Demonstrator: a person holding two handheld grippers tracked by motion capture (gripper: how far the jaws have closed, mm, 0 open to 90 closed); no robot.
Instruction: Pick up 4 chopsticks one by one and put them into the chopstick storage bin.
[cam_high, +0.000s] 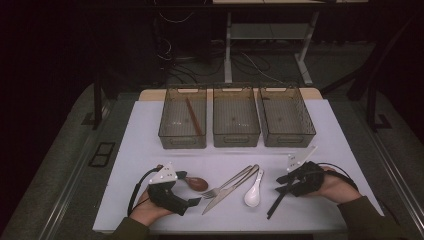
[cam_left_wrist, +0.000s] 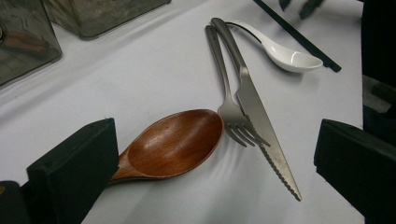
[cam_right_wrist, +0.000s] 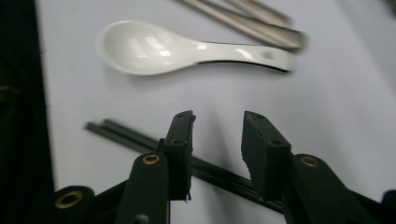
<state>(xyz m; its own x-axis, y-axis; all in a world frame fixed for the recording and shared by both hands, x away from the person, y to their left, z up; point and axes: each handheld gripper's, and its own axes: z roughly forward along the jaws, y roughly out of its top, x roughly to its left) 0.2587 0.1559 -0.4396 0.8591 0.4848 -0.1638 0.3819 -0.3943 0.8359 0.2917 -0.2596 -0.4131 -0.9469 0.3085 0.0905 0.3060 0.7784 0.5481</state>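
Lower right of the high view: right gripper (cam_high: 287, 178), jaws apart, over thin black chopsticks (cam_right_wrist: 140, 140); lower left: left gripper (cam_high: 192, 201), jaws apart, around brown wooden spoon (cam_left_wrist: 173, 142).

looks like a lab setup, dark room, white table (cam_high: 150, 130), loose cables (cam_high: 250, 62) on the floor, bare desk frame (cam_high: 229, 45) behind

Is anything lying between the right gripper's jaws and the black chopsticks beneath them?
Nothing visible does. The right gripper hangs with its jaws parted just over the black chopsticks, which lie bare on the table; the white spoon lies beyond them, apart.
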